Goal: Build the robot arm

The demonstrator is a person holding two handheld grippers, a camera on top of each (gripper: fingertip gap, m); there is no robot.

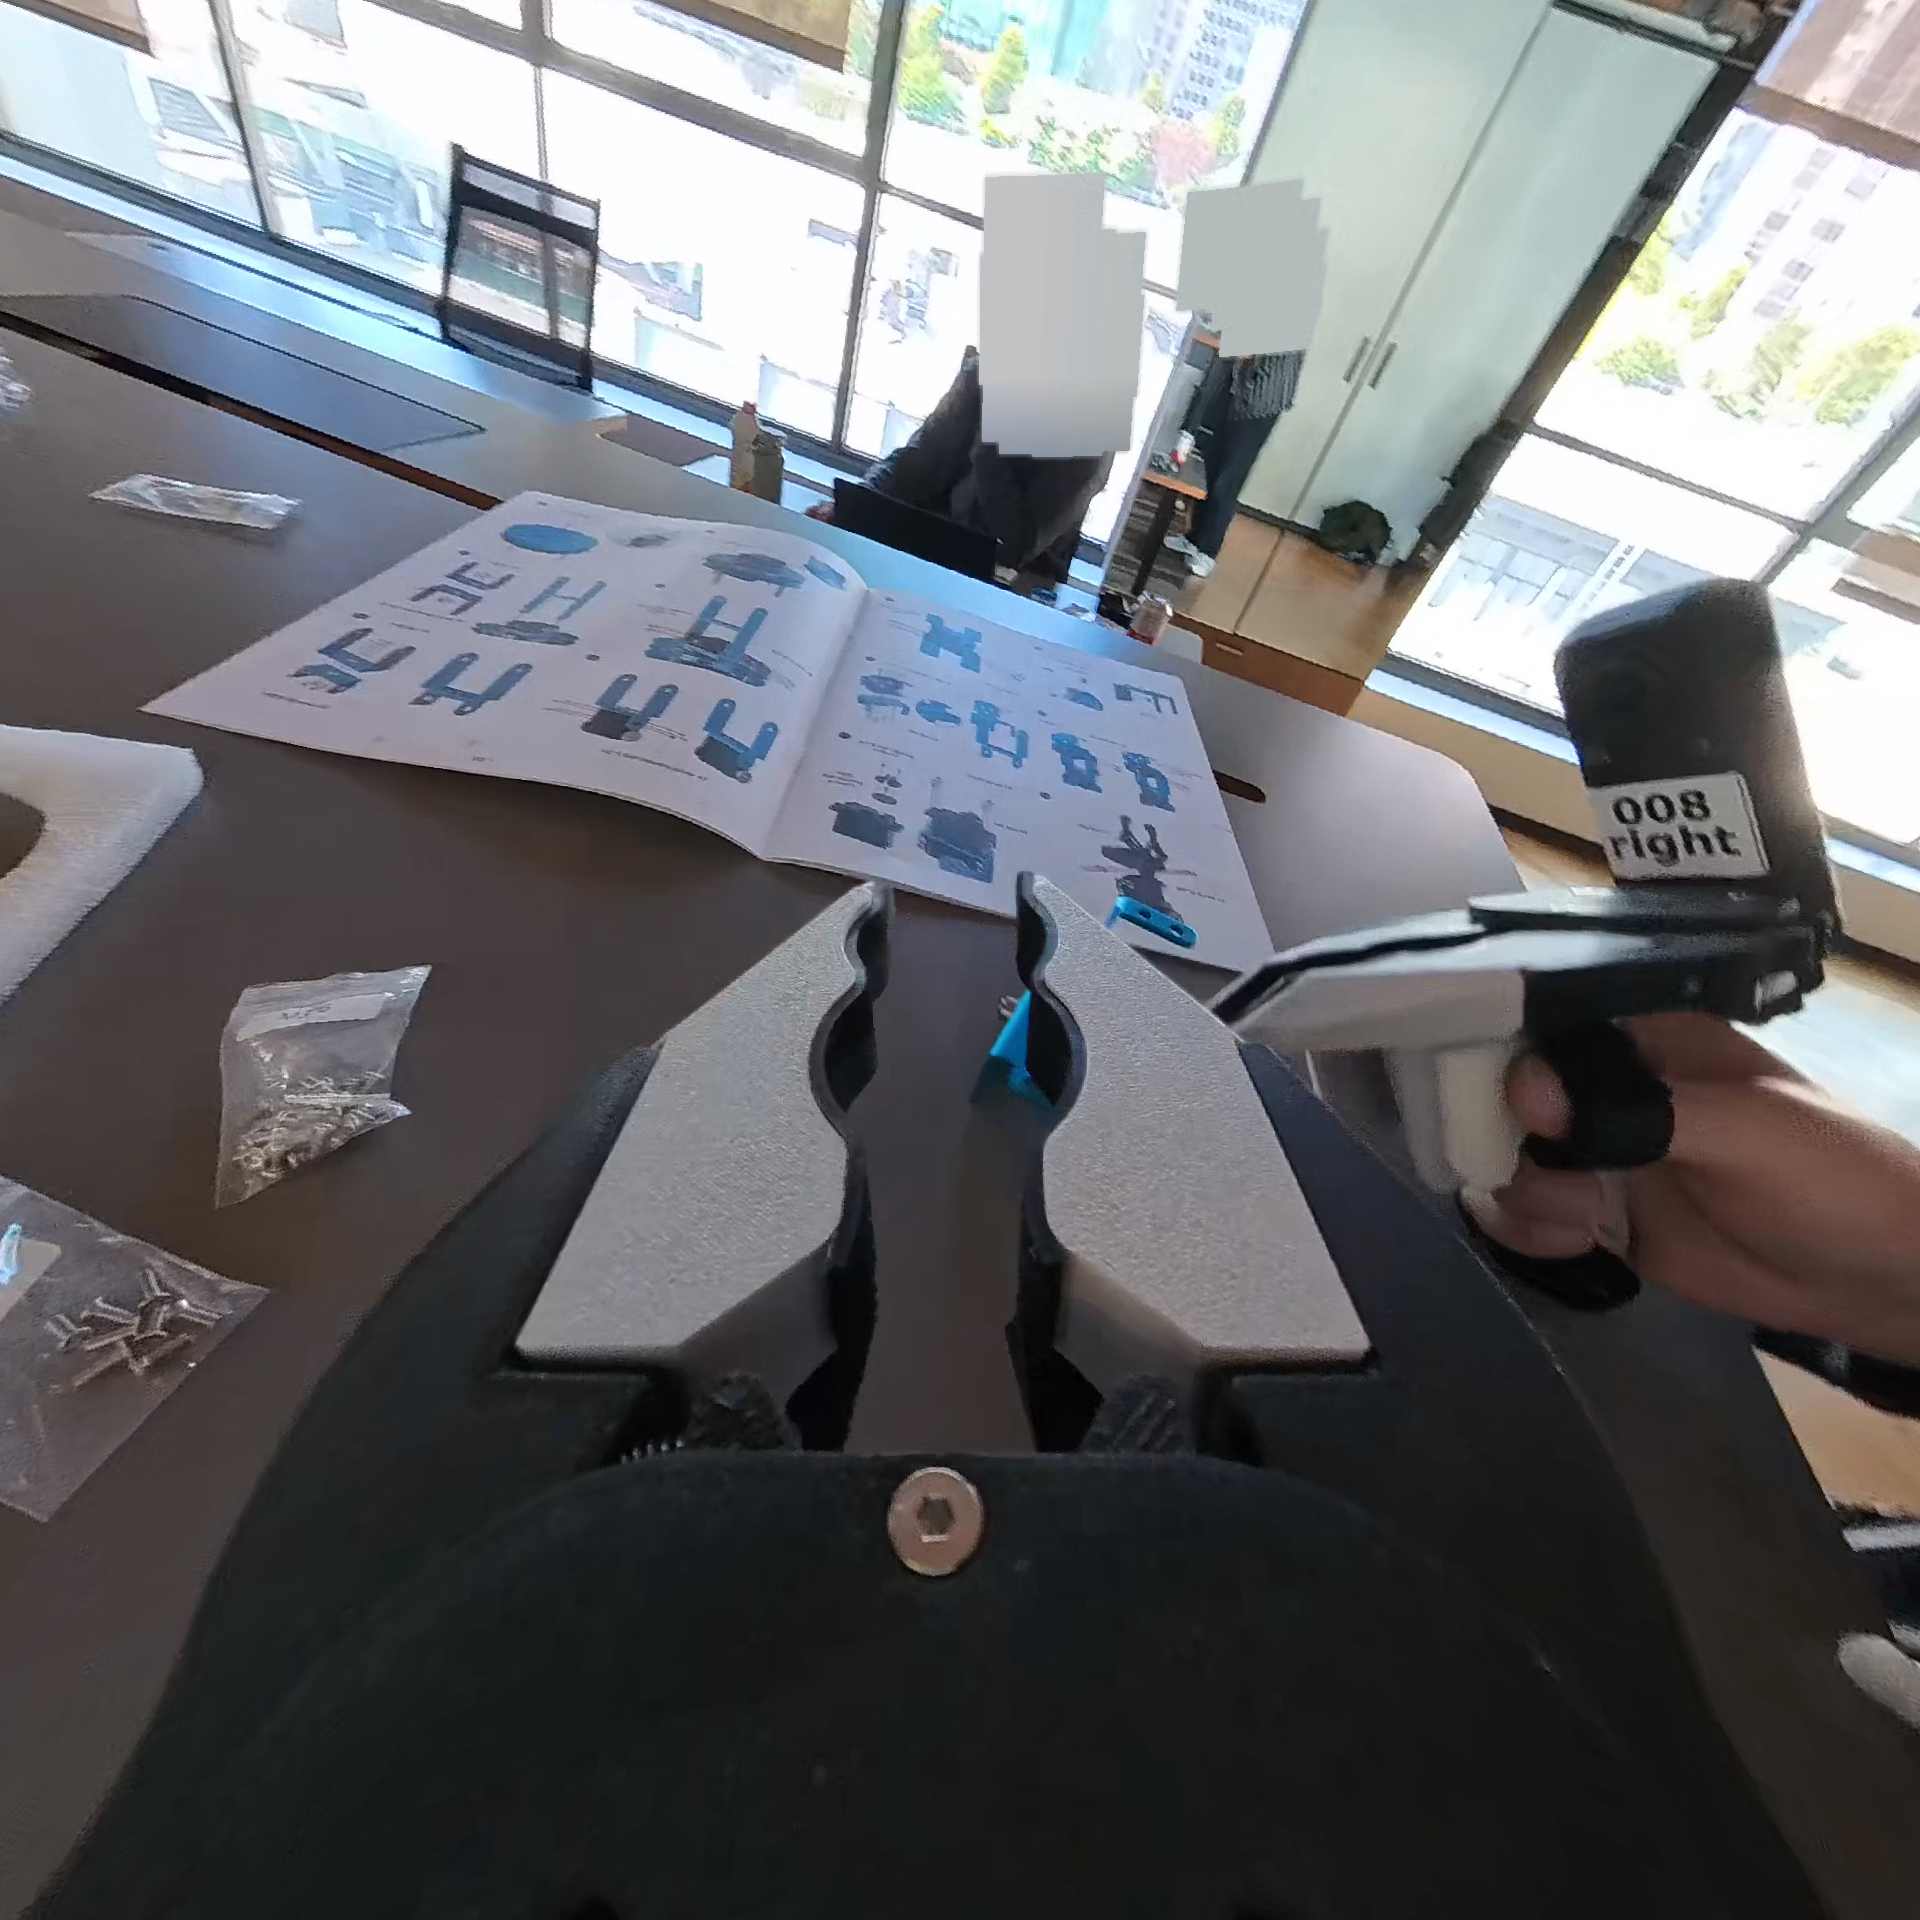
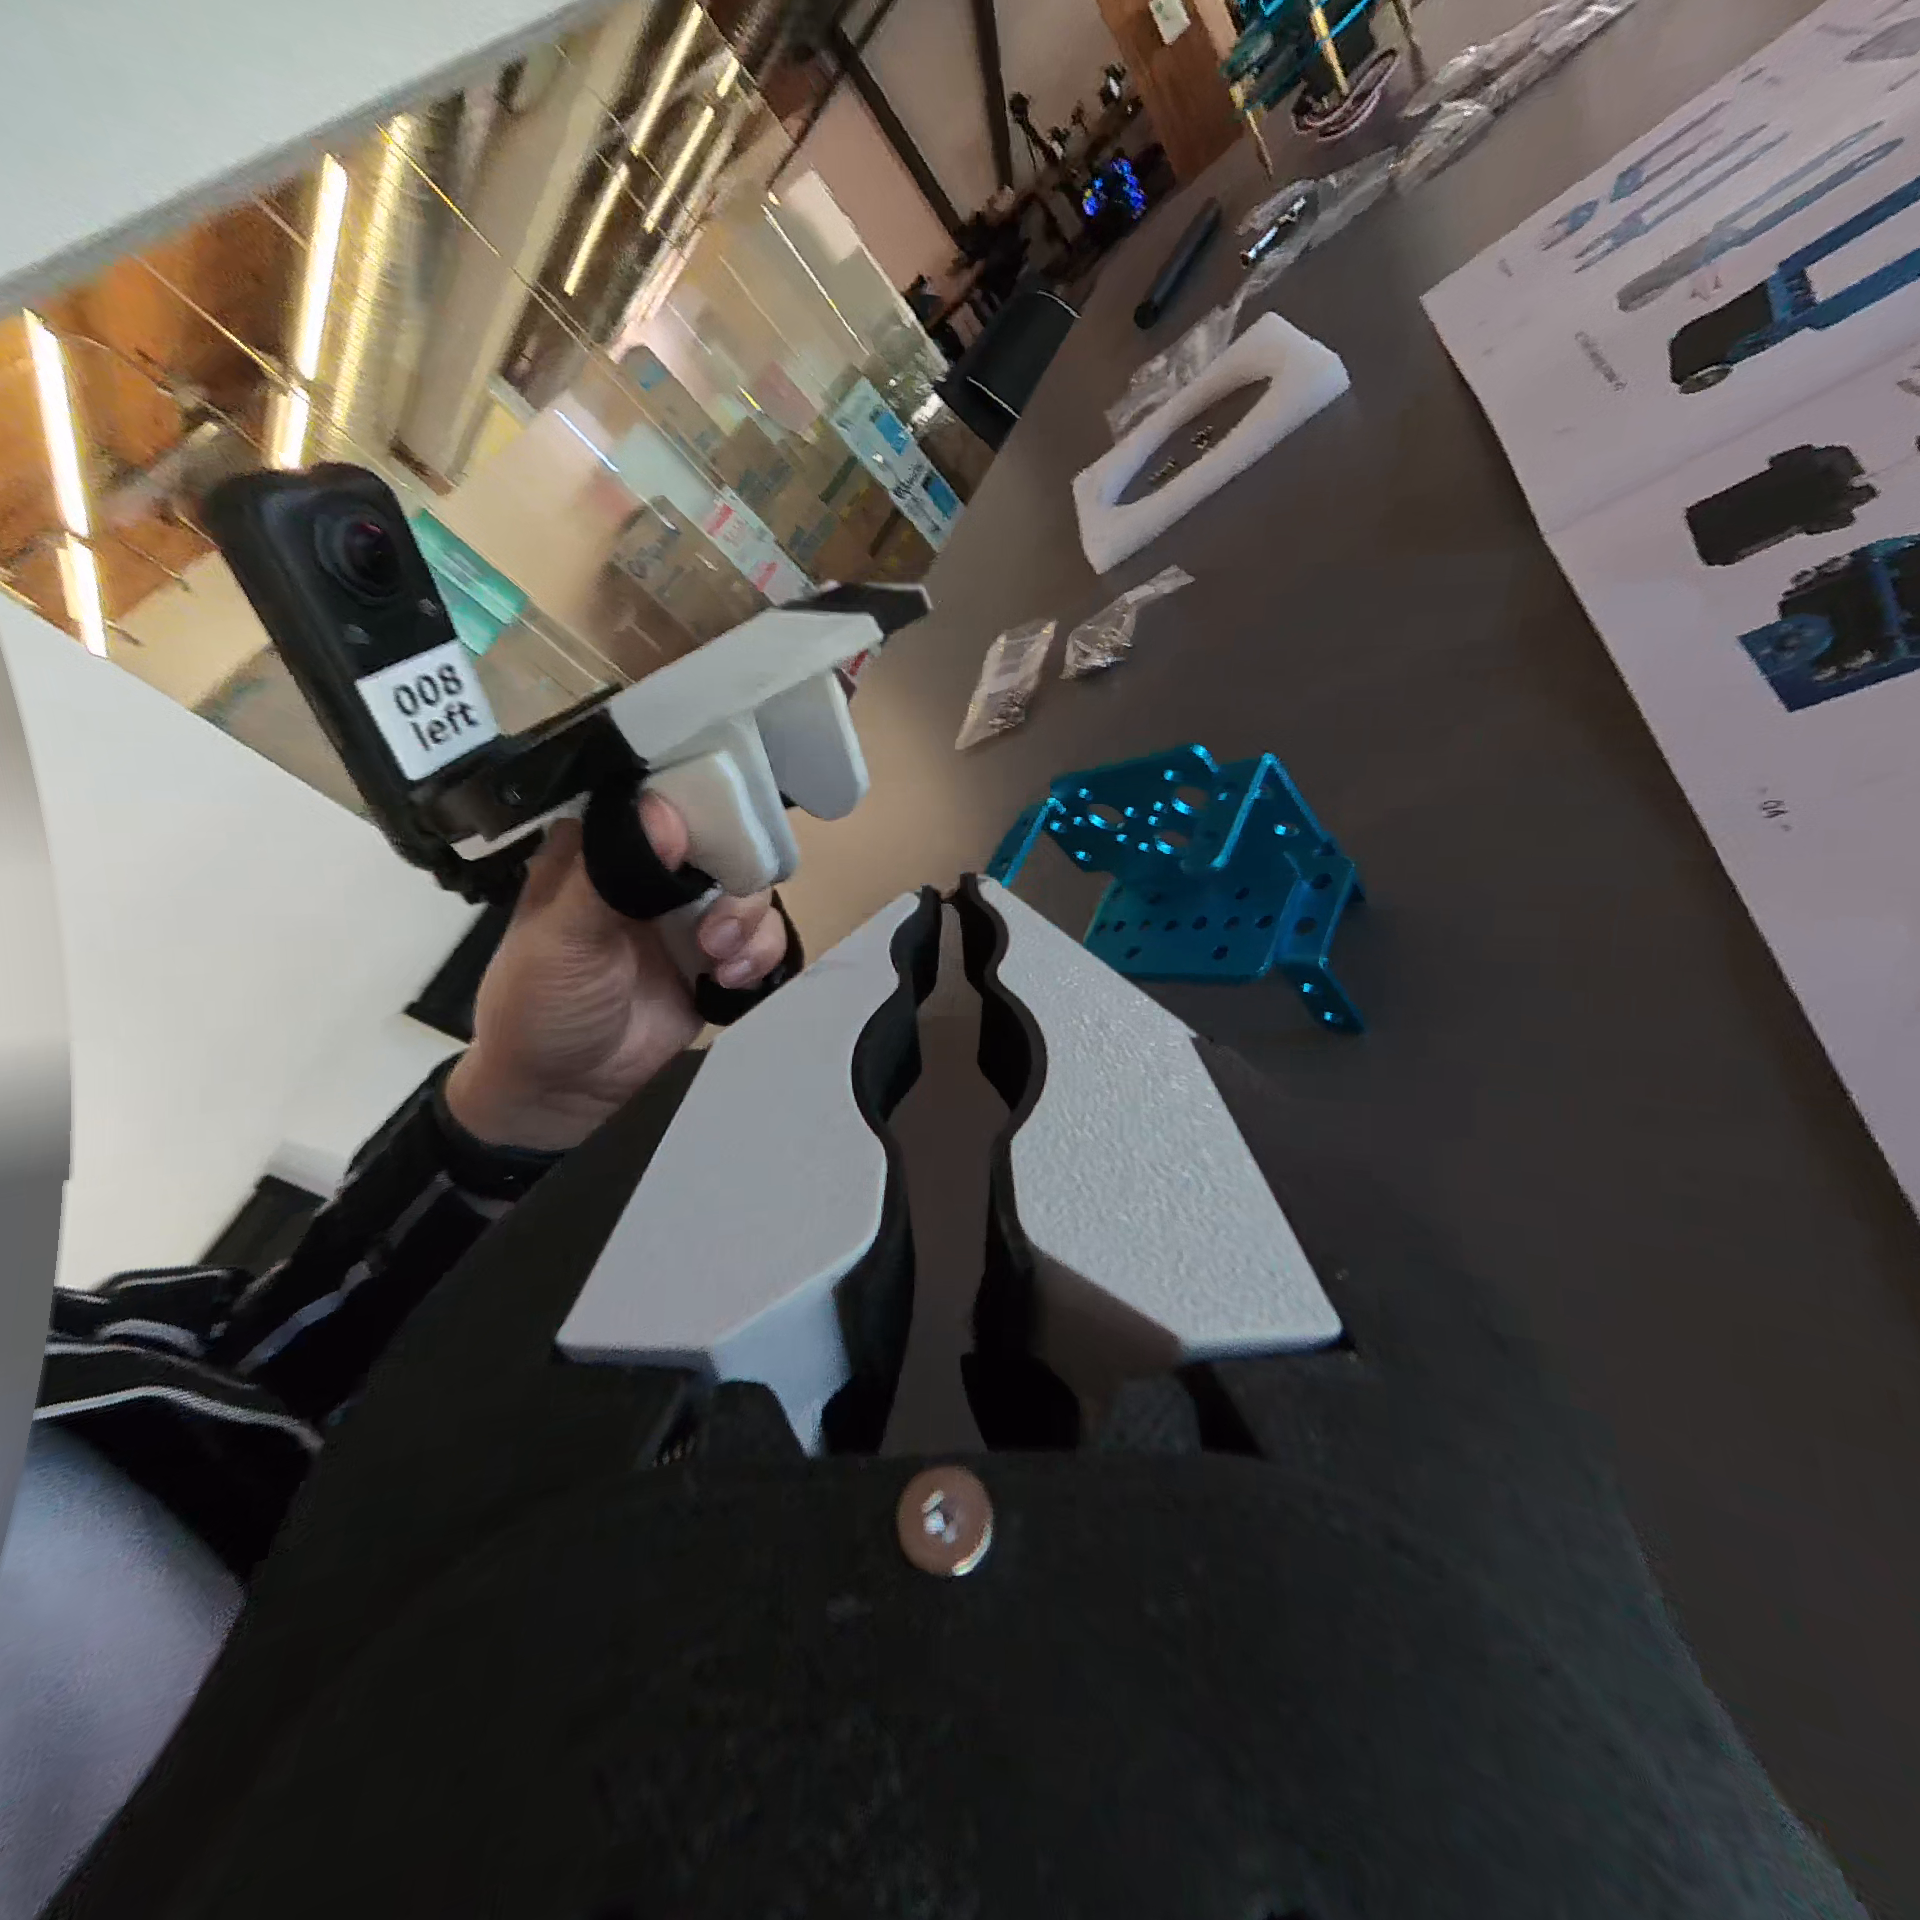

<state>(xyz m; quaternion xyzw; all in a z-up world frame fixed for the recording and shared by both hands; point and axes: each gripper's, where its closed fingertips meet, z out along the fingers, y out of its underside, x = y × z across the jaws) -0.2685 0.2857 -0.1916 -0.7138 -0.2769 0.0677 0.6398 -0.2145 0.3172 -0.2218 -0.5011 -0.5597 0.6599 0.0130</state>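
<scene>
A: What lies nearest the right gripper [image 2: 948, 891]?

B: A blue metal bracket [image 2: 1195, 883] – folded anodised plate drilled with rows of round holes – resting on the dark matte desk [image 2: 1455, 1091], just past the fingertips and to their right. The right fingers are pinched almost together with nothing between them.

A: And the left gripper [image 1: 954, 902]?

B: Its fingers stand narrowly apart and empty. A bit of the same blue bracket [image 1: 1006, 1060] shows through the gap, beyond the fingers; the right-hand finger hides most of it. Both pairs of fingers are grey, grainy plastic with wavy black inner pads.

A: What surrounds it?

B: An open instruction booklet [image 1: 727, 686], white pages with blue and black part drawings, lies flat beyond the bracket. Left of it are clear plastic bags of small screws [image 1: 312, 1081] – shiny and crinkled – and a white foam block [image 2: 1210, 447] with an oval cutout. A black cylinder [image 2: 1179, 260] lies farther along the desk.

A: Any labels?

B: Each gripper's black camera carries a white sticker with black print. One screw bag has a small white label, too blurred to make out.
</scene>
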